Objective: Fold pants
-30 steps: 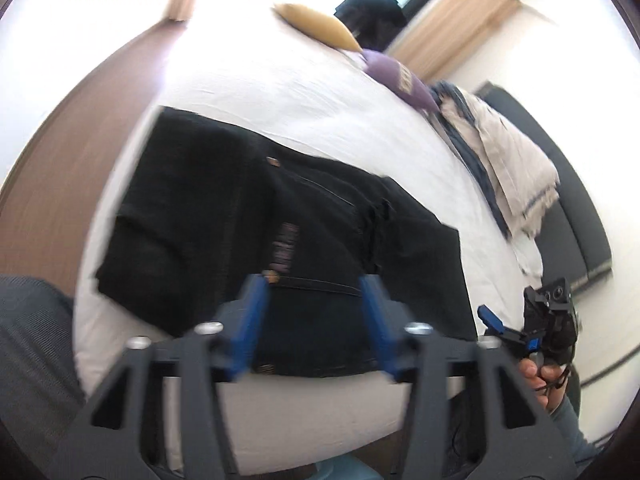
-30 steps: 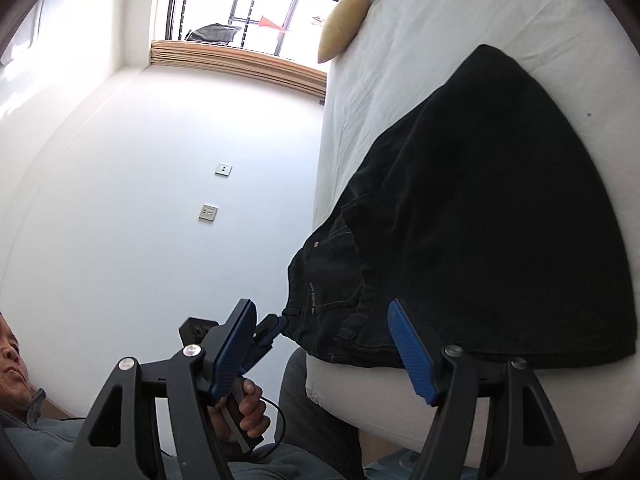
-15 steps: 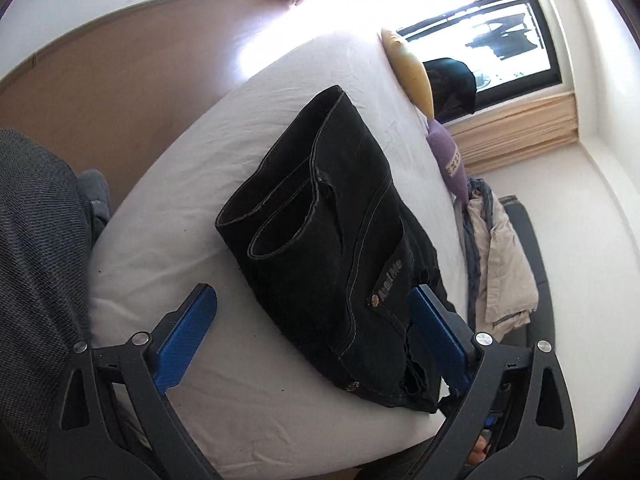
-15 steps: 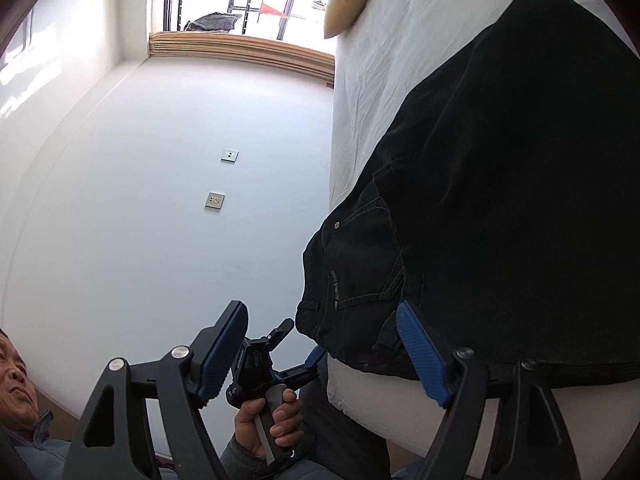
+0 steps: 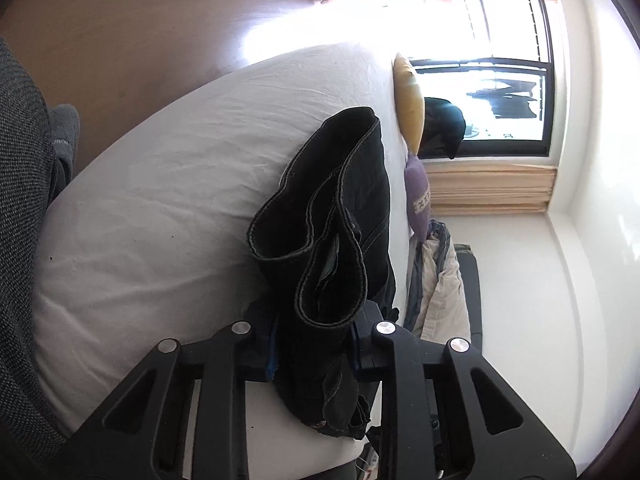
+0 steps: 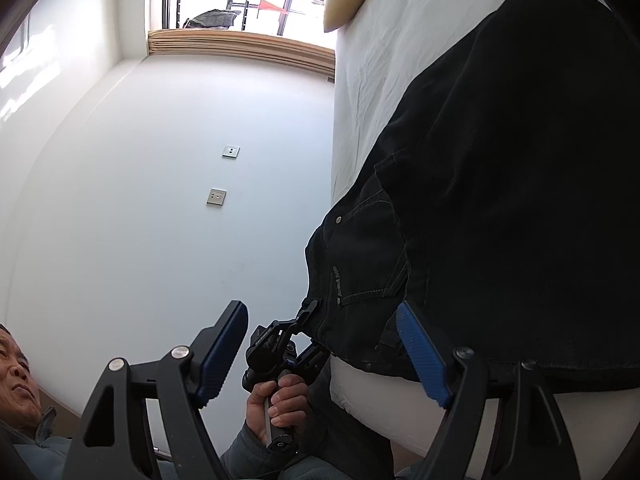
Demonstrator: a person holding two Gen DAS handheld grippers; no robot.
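A: Pinching the black pants [image 5: 340, 240] is the left gripper [image 5: 316, 344]. Its jaws have just been closing, and now the cloth is squeezed between the two blue pads.

B: Where are the pants?

A: They lie on the white bed [image 5: 168, 200], right at the near edge. A bit of them hangs over the side. The two leg ends are stacked in front of the left camera, and both stand a little open, like two loops.

B: And the other one?

A: The right gripper [image 6: 320, 344] is wide apart. One blue pad [image 6: 420, 356] is right by the edge of the pants near the pocket. I cannot tell if it touches. The other pad is out in the air, off the bed. Nothing is squeezed there.

B: Can you see the left gripper from the right side?

A: Yes. A hand [image 6: 280, 400] holds its handle low down, and its tip is at the corner of the pants by the waist.

B: What else is on the bed?

A: A yellow pillow [image 5: 410, 104] and a purple pillow [image 5: 418, 196] at the far end, near the window [image 5: 500, 80]. Some folded clothes [image 5: 440, 280] lie past the pants.
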